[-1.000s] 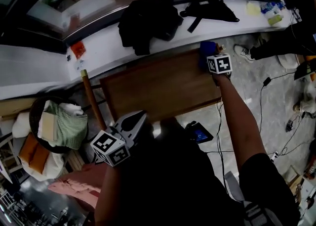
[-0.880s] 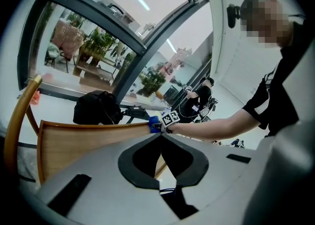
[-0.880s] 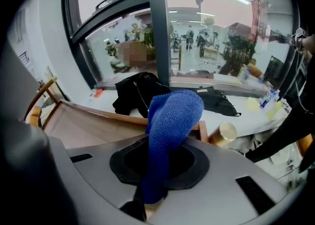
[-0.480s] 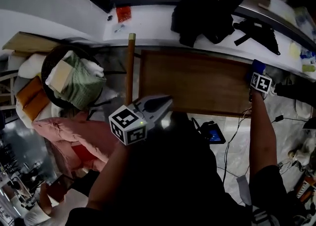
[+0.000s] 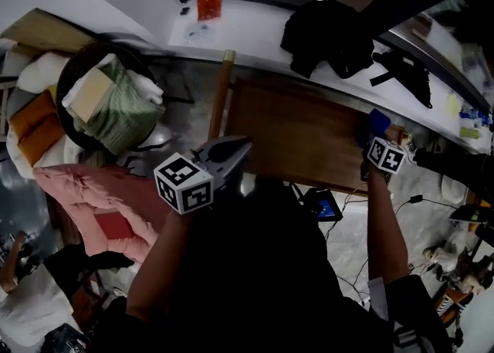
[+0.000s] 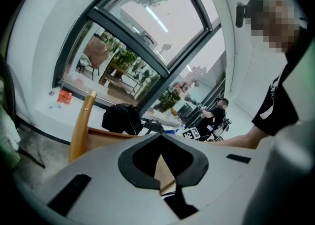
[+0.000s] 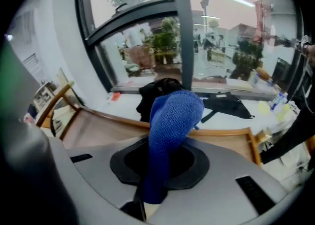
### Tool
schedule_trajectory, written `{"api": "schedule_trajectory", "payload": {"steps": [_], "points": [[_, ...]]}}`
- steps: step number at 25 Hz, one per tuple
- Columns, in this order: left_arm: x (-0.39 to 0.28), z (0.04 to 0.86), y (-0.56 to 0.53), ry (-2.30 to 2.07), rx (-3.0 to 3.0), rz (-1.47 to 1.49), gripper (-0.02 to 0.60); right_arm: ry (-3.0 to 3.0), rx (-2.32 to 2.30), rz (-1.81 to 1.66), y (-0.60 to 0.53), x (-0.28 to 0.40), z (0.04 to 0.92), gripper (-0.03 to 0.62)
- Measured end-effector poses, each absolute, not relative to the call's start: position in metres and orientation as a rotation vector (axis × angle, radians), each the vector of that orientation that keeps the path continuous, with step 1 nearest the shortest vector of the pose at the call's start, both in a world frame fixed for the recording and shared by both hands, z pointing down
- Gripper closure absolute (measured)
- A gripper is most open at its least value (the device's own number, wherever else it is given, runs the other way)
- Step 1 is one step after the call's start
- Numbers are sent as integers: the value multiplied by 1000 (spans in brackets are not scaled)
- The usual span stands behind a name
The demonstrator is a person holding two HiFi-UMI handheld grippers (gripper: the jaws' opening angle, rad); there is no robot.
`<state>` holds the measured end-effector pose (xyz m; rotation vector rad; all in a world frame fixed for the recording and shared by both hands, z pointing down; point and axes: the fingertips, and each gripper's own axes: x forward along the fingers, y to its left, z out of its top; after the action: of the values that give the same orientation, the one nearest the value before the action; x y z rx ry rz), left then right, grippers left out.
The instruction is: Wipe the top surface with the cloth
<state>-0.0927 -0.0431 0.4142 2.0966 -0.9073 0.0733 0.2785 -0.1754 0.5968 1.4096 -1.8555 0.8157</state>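
The brown wooden table top (image 5: 297, 131) lies below me. My right gripper (image 5: 375, 135) is at the table's right edge, shut on a blue knitted cloth (image 5: 377, 122). In the right gripper view the cloth (image 7: 172, 120) sticks up out of the gripper (image 7: 167, 143), with the table top (image 7: 98, 130) beyond it. My left gripper (image 5: 244, 146) hangs over the table's near left corner, shut with nothing in it. In the left gripper view the gripper (image 6: 160, 135) has its jaws closed tip to tip above the table (image 6: 106, 138).
A black jacket (image 5: 328, 35) and a black pouch (image 5: 401, 73) lie on the white ledge (image 5: 255, 31) behind the table. A round chair with green cushions (image 5: 108, 100) and a pink blanket (image 5: 100, 197) are at the left. A tablet (image 5: 320, 206) and cables lie on the floor.
The right gripper has drawn the blue cloth from the table's far right corner along the right edge toward me. The head view has swung, and the left gripper stays shut near the left corner.
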Motion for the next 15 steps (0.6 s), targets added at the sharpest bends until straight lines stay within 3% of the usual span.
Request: {"api": "schedule_trajectory", "payload": {"steps": [7,15], "points": [[-139,420,-44,-929,2093,58,572,-2183,969,887,-159,45,593,530],[-191,419,-32,-966,2115,75,572,-2239,739,1070,-148,-121,611,530]]}}
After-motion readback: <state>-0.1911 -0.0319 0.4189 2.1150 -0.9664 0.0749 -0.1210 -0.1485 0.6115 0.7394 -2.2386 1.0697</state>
